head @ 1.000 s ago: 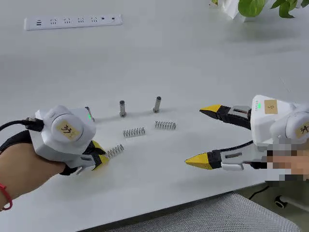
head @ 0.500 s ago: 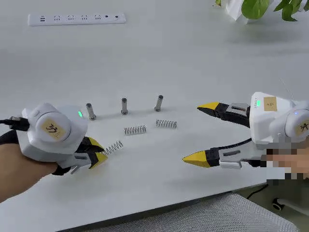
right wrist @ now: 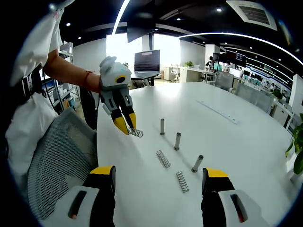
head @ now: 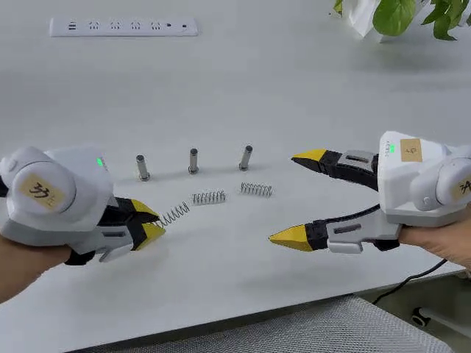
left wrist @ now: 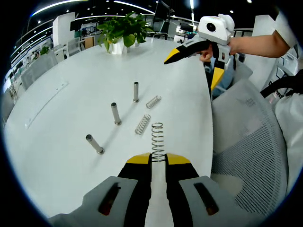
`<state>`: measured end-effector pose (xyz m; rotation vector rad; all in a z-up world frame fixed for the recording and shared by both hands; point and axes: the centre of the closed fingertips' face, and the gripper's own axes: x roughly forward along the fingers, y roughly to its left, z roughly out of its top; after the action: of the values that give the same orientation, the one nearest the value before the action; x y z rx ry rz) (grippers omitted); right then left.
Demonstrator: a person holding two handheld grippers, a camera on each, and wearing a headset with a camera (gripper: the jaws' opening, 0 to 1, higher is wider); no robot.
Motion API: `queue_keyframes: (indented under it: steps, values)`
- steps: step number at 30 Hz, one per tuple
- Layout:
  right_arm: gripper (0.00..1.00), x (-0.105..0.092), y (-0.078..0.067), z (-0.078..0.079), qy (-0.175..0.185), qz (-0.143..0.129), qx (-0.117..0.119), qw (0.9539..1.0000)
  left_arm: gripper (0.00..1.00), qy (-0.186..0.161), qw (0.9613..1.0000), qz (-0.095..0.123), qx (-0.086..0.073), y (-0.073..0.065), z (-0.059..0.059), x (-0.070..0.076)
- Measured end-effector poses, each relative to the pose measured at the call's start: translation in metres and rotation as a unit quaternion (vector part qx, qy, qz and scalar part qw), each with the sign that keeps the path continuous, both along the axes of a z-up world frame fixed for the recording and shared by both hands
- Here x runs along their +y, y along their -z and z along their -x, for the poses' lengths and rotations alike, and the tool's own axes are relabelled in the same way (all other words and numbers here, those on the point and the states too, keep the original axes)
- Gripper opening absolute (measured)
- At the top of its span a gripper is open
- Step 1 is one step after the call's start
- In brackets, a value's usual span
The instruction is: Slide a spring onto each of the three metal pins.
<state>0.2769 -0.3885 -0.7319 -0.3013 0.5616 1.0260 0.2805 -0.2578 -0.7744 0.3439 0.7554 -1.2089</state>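
Note:
Three metal pins stand upright in a row on the white table: left pin (head: 142, 168), middle pin (head: 193, 161), right pin (head: 246, 157). Two springs lie flat just in front of them, one (head: 208, 197) near the middle pin and one (head: 255, 190) near the right pin. My left gripper (head: 151, 224) is shut on the end of a third spring (head: 174, 214), which sticks out past the tips (left wrist: 157, 142) above the table, short of the pins. My right gripper (head: 298, 197) hovers wide open to the right of the pins, holding nothing.
A white power strip (head: 123, 27) lies at the table's far side. A potted plant (head: 401, 15) sits at the back right. A grey mesh chair (head: 309, 331) is below the near table edge.
The left gripper has drawn back to the left and lifted the spring's free end off the table. The right gripper has hardly moved.

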Motion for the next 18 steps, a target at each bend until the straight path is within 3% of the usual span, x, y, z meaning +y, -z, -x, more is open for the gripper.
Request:
queue_keyframes:
  steps: [6, 18]
  values:
    - [0.69, 0.011, -0.013, -0.002, -0.001, -0.011, 0.003, 0.9999, 0.07, -0.006, 0.9995, 0.03, -0.008, -0.016, 0.0, -0.005]
    - [0.61, 0.037, -0.045, -0.008, 0.024, -0.092, 0.033, 0.995, 0.07, -0.03, 0.9944, 0.1, -0.013, -0.047, -0.003, -0.014]
